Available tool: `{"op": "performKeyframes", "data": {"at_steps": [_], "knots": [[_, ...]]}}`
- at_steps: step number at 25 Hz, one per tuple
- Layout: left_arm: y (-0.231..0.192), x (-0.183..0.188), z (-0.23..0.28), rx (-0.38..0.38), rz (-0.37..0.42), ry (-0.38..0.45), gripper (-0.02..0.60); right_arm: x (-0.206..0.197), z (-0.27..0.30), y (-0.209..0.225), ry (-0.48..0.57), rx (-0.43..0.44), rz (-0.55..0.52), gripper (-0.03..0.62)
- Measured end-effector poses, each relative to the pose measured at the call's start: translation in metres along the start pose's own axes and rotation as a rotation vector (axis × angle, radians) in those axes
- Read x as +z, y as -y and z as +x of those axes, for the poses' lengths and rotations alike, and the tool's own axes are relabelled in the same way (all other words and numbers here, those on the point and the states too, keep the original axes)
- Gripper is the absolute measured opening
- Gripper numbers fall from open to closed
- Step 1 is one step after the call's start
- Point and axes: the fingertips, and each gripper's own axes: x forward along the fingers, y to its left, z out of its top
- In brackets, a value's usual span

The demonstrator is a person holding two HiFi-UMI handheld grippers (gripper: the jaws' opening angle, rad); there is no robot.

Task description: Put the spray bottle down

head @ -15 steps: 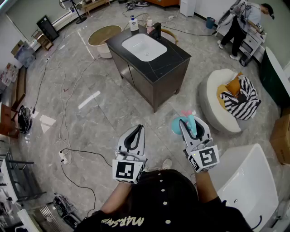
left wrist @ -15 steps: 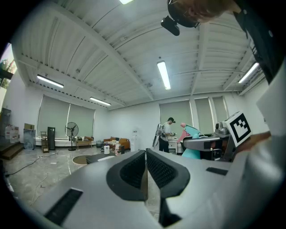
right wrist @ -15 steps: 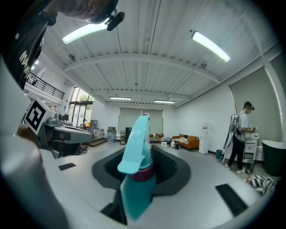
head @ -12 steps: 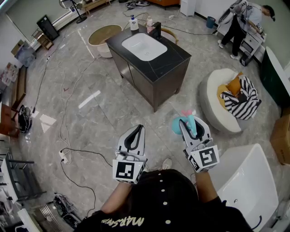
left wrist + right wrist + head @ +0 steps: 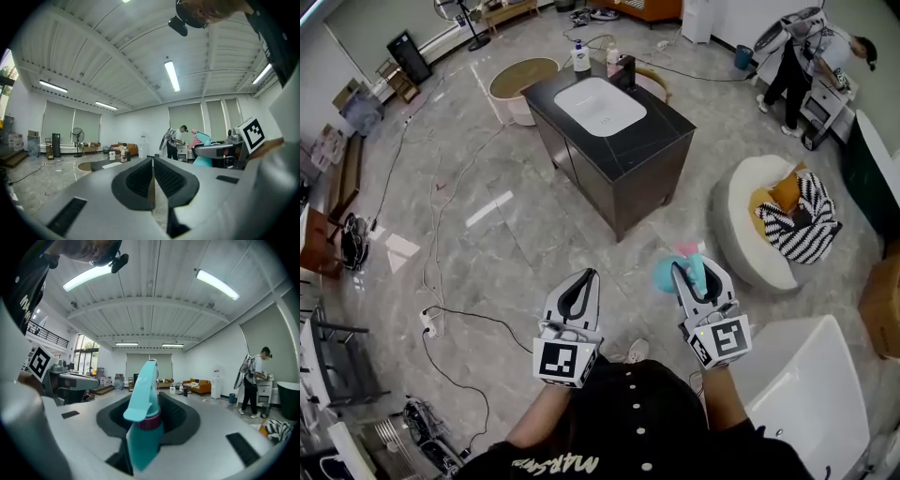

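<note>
A teal spray bottle [image 5: 143,437] with a purple collar stands upright between the jaws of my right gripper [image 5: 151,416], which is shut on it, its trigger head rising above the pads. From the head view the bottle [image 5: 667,274] shows beside the right gripper [image 5: 692,272], held level over the floor, in front of the person. My left gripper [image 5: 583,278] is level alongside it. Its jaws [image 5: 152,180] are shut with nothing between them. Ahead stands a black cabinet [image 5: 661,141] with a white sink [image 5: 600,105] set in its top.
Two bottles [image 5: 579,56] and a dark tap stand at the cabinet's far end. A white armchair [image 5: 750,239] with striped cloth is right, a white tub [image 5: 802,394] near right. Cables [image 5: 455,319] cross the floor at left. A person [image 5: 797,61] stands far right.
The head view has shifted slightly. Both grippers keep their pose and the bottle stays in the right one.
</note>
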Motion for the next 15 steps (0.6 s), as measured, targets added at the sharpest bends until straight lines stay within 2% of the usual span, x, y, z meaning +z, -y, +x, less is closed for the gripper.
{"op": "performKeyframes", "data": {"at_steps": [7, 15], "knots": [[0.020, 0.003, 0.012, 0.017, -0.001, 0.004, 0.021, 0.001, -0.006, 0.023, 0.012, 0.031, -0.006, 0.127], [0.006, -0.004, 0.049, 0.014, -0.006, 0.007, 0.021, -0.006, 0.018, 0.047, 0.015, 0.020, -0.015, 0.127]]}}
